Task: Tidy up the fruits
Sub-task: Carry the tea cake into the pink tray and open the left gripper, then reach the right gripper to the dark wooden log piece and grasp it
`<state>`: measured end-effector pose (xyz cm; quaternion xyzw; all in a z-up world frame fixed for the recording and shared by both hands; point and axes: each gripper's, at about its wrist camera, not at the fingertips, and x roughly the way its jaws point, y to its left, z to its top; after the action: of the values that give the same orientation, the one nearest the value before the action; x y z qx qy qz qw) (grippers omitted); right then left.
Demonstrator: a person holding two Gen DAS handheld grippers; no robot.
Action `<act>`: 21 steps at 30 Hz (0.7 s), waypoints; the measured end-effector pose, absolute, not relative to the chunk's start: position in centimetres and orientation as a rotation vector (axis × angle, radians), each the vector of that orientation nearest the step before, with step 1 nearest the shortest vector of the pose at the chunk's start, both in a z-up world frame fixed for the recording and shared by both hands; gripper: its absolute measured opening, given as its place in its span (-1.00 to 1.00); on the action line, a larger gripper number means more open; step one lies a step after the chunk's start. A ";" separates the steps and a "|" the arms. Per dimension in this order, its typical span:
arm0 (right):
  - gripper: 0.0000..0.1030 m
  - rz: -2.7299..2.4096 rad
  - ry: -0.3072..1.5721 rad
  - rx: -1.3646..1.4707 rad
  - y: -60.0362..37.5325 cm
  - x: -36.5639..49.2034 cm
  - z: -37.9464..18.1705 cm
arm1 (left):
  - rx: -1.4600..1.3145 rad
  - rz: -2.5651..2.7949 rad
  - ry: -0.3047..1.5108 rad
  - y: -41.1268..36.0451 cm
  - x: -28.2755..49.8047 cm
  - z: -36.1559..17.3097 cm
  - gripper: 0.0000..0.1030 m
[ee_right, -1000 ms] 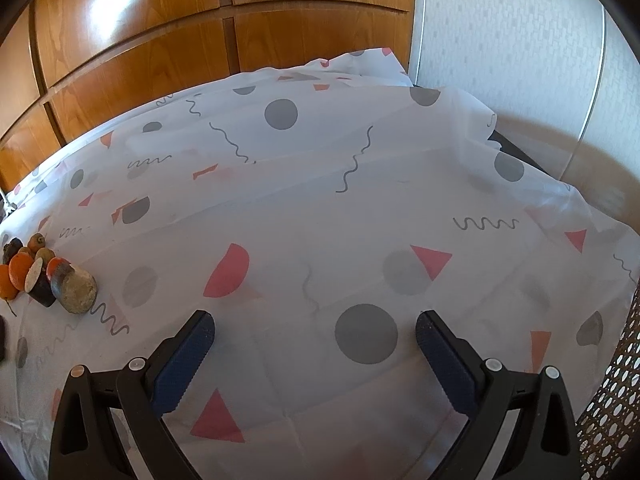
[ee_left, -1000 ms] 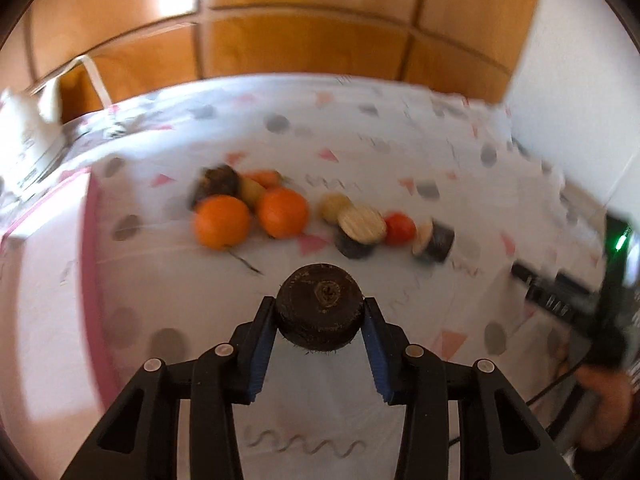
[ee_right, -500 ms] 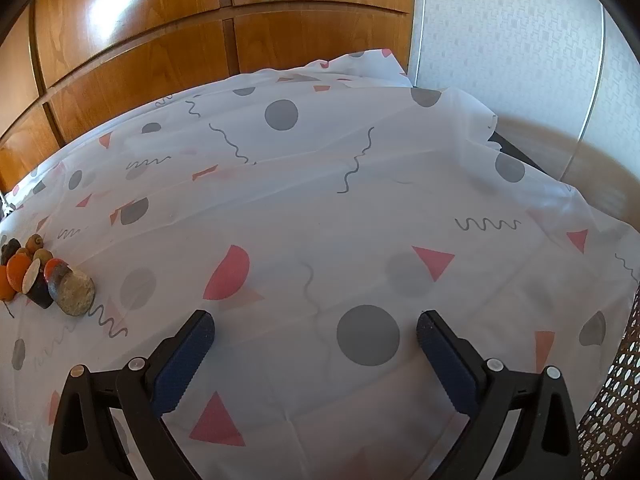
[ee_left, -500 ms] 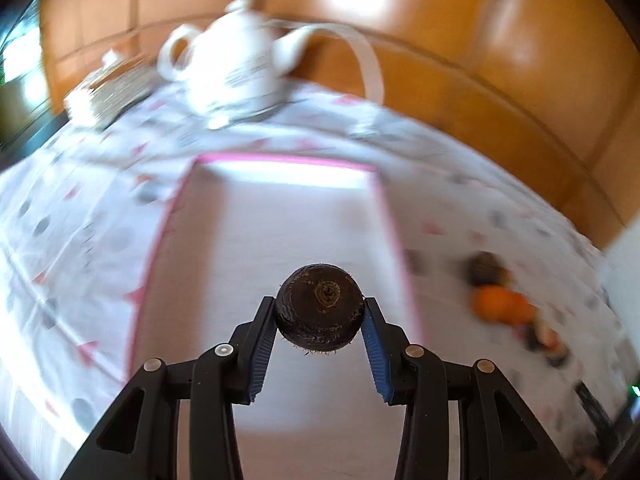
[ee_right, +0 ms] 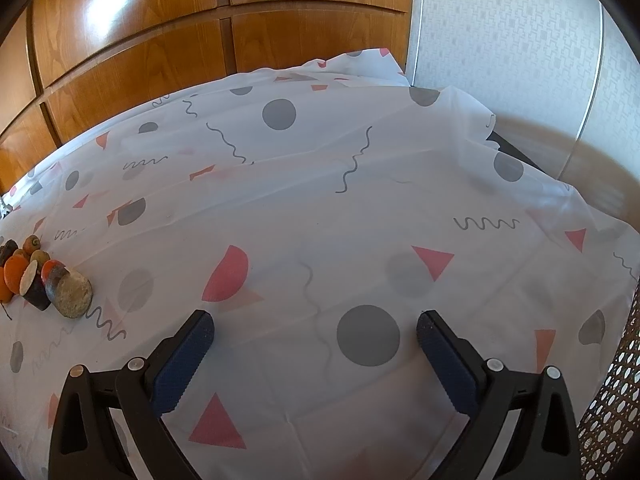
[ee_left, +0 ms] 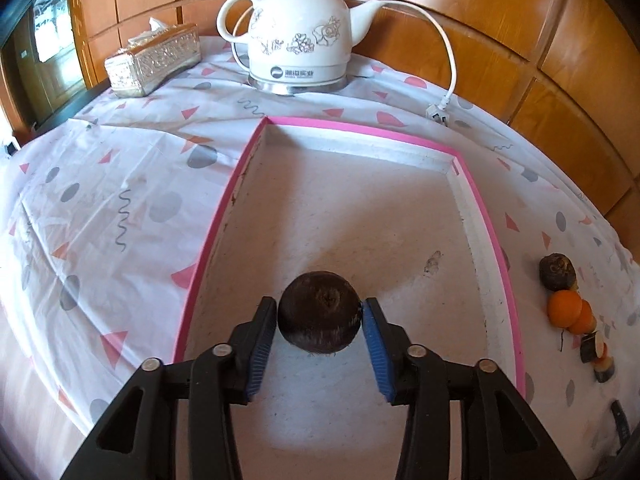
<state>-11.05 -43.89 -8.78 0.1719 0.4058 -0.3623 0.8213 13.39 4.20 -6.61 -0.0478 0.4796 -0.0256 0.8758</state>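
Fruit first: dark brown fruit (ee_left: 319, 318), round and squat, between the blue ribbed pads of the left gripper (ee_left: 320, 312). Flat, scarred end turned up toward the camera, wider axis lying across the jaws. Jaws just now opening, fruit between them; pads at or barely off its flanks, contact hard to judge since the fruit looks blurred. Positioned over the near middle of the tray (ee_left: 208, 240).

Tray: shallow, rectangular, pale speckled floor, pink rim, white inner walls. Floor bare all round the fruit, with ample room left, right and far. One small scuff toward the right wall.

Right of the tray, apart from it on the tablecloth (ee_left: 120, 184): remaining fruits (ee_left: 564, 308) in a close row, one dark and knobbly, two smooth oranges, cut dark-skinned pieces nearest.

Beyond the tray's far rim: loose white plug (ee_left: 438, 114), glossy white kettle (ee_left: 300, 32) with floral print on a metal base, embossed silver tissue box (ee_left: 154, 60) to its left. Polished wood panelling (ee_right: 160, 40) behind.

Right gripper (ee_right: 316, 332): jaws spread wide, nothing between them, above thin white cloth printed with grey dots, pink triangles and squiggles. Same fruits far left there, open cloth elsewhere up to the far and right edges.
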 end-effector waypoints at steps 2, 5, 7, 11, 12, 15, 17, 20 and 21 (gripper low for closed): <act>1.00 -0.772 0.864 0.364 -43.9 -11.0 -8.8 | -0.100 -0.047 0.989 4.3 13.0 -6.3 -0.01; 1.00 -0.772 0.864 0.364 -43.9 -11.0 -8.8 | -0.104 -0.034 0.970 4.5 12.4 -5.8 0.09; 1.00 -0.772 0.864 0.363 -43.9 -11.1 -8.8 | -0.121 -0.023 0.954 4.8 11.7 -5.4 0.14; 1.00 -0.771 0.867 0.360 -43.8 -11.1 -8.8 | -0.126 -0.003 0.906 5.0 9.8 -4.4 0.28; 1.00 -0.770 0.870 0.360 -43.8 -11.0 -8.8 | -0.127 0.003 0.893 5.1 9.3 -4.2 0.30; 1.00 -0.769 0.876 0.362 -43.9 -11.1 -8.8 | -0.137 0.022 0.875 5.5 8.1 -3.8 0.38; 1.00 -0.769 0.878 0.362 -43.9 -11.0 -8.7 | -0.144 0.031 0.869 5.6 7.5 -3.8 0.41; 1.00 -0.765 0.886 0.363 -43.9 -10.9 -8.7 | -0.147 0.049 0.859 5.9 6.6 -3.7 0.48; 1.00 -0.763 0.891 0.364 -43.9 -10.9 -8.6 | -0.151 0.054 0.853 6.1 6.2 -3.6 0.49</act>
<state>-10.89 -43.94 -8.64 0.1708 0.4179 -0.3578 0.8174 6.19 6.07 -3.62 -0.0734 0.4134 0.0263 0.9072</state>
